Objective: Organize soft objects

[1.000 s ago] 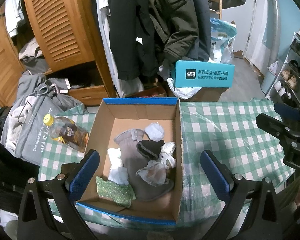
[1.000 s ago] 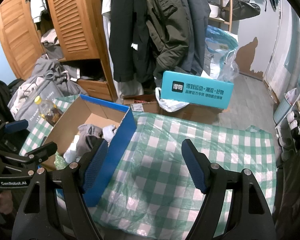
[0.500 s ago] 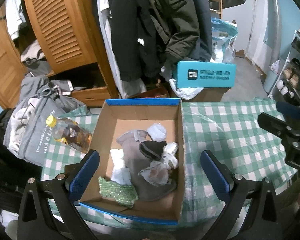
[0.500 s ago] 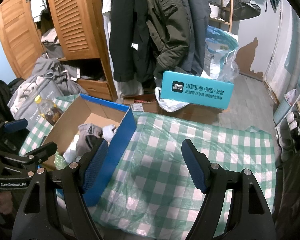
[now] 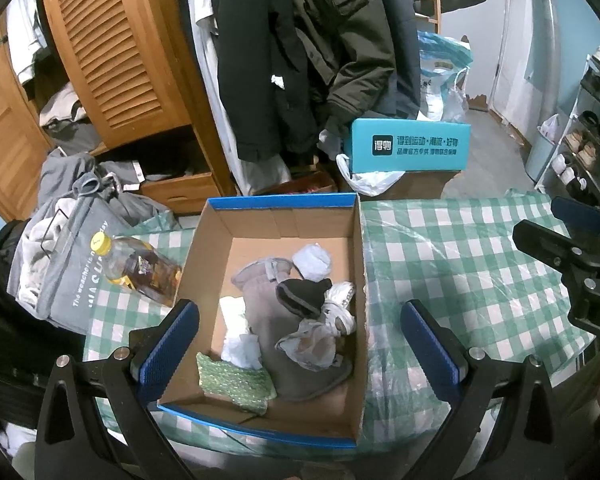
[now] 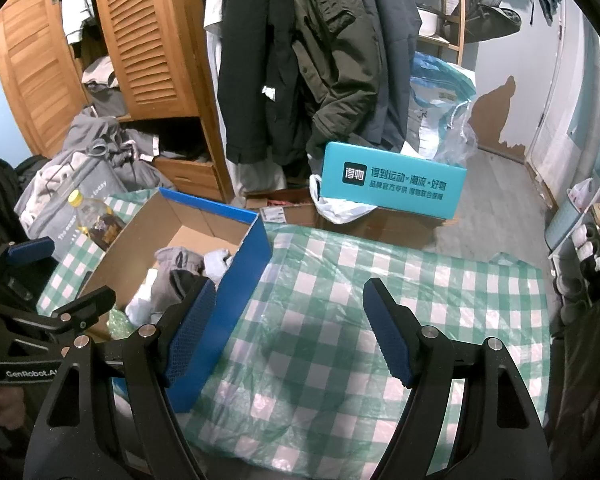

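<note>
A blue-edged cardboard box [image 5: 360, 264] [image 6: 256, 264] stands on the green checked tablecloth [image 5: 460, 264] [image 6: 340, 312]. Inside lie several soft things: a grey garment [image 5: 268, 320], a dark sock [image 5: 300, 296], a pale blue roll [image 5: 312, 260], white cloths [image 5: 240, 344] and a green knitted piece [image 5: 236, 380]. My left gripper [image 5: 300, 348] hangs open above the box, nothing between its fingers. My right gripper [image 6: 288, 328] is open over bare cloth to the box's right, its left pad [image 6: 188, 328] in front of the box's blue wall.
A bottle of amber liquid [image 5: 136, 268] [image 6: 96, 220] lies left of the box. Behind the table are a wooden wardrobe [image 5: 112, 52], hanging coats [image 5: 320, 52], a teal carton [image 5: 408, 148], a grey clothes pile [image 5: 72, 216] and a shoe rack [image 5: 584, 140] at right.
</note>
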